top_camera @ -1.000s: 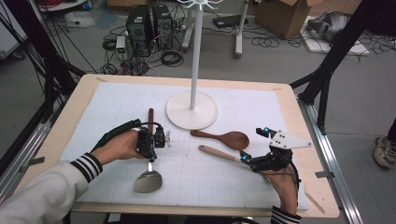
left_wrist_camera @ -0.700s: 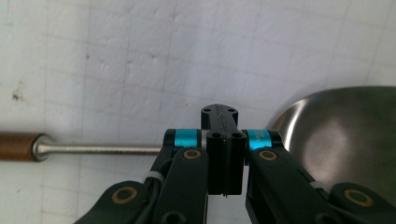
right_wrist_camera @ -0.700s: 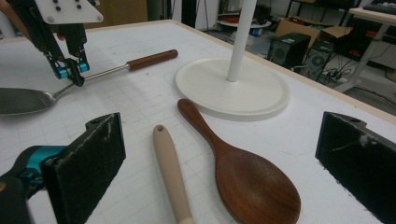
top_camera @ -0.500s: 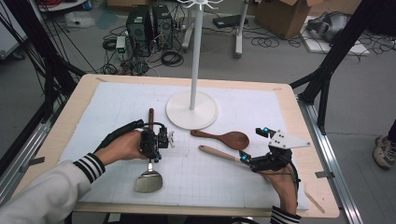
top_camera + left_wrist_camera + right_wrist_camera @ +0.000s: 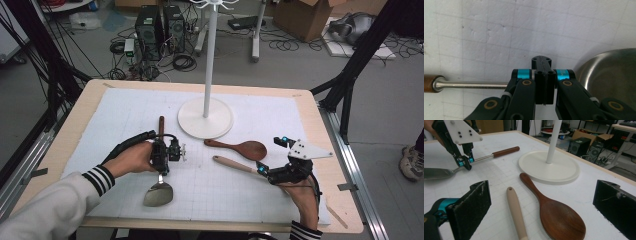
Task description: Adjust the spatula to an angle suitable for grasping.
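The left gripper (image 5: pixel 161 159) has its fingers (image 5: pixel 543 75) pressed tight together on the thin metal stem of the metal ladle (image 5: pixel 159 192). In the left gripper view the two black fingers meet in the middle with no gap, and the shiny stem runs across right under them. The ladle's brown wooden handle (image 5: pixel 161 125) sticks out on the far side of the gripper, and its silver bowl lies on the near side, close to the near edge of the worktop (image 5: pixel 320 135). In the right gripper view the same gripper (image 5: pixel 465 163) pinches the stem low down, just above the white mat (image 5: pixel 125 110).

The right gripper (image 5: pixel 272 172) has its fingers (image 5: pixel 470 205) spread wide apart, and they hold nothing. Between them, a little farther off, lie two spoons flat on the mat. The pale wooden spoon handle (image 5: pixel 516 212) lies just left of the dark wooden spoon (image 5: pixel 556 216), and the two are close together but not touching. In the high view the right gripper's tips sit right at the near end of the pale handle (image 5: pixel 234 164), on the right part of the worktop. The dark wooden spoon (image 5: pixel 240 147) lies just beyond it.

Behind the spoons stands a white stand (image 5: pixel 205 117) with a round flat base and a tall thin pole, near the middle of the worktop. The ladle handle is just left of that base.
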The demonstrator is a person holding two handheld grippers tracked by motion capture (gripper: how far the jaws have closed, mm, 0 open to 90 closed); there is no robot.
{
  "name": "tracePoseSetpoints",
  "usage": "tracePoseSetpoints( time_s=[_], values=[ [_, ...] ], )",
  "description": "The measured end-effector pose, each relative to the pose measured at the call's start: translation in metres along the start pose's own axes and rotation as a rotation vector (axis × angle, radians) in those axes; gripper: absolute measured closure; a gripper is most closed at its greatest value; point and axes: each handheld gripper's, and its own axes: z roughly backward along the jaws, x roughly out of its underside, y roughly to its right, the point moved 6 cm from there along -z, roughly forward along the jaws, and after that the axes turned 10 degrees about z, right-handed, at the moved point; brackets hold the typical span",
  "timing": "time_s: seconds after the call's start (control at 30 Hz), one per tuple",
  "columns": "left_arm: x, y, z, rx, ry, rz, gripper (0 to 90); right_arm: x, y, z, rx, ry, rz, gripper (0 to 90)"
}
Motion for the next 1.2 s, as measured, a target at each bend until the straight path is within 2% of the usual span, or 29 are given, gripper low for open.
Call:
tracePoseSetpoints(
  time_s=[0.63, 1.2],
  values=[
    [0.024, -0.007, 0.003, 0.022, -0.015, 0.018, 90.0, 0.0, 0.0, -0.001, 0.002, 0.001, 0.006, 0.7],
    [0.042, -0.012, 0.005, 0.016, -0.022, 0.036, 90.0, 0.0, 0.0, -0.001, 0.002, -0.004, 0.004, 0.7]
  ],
)
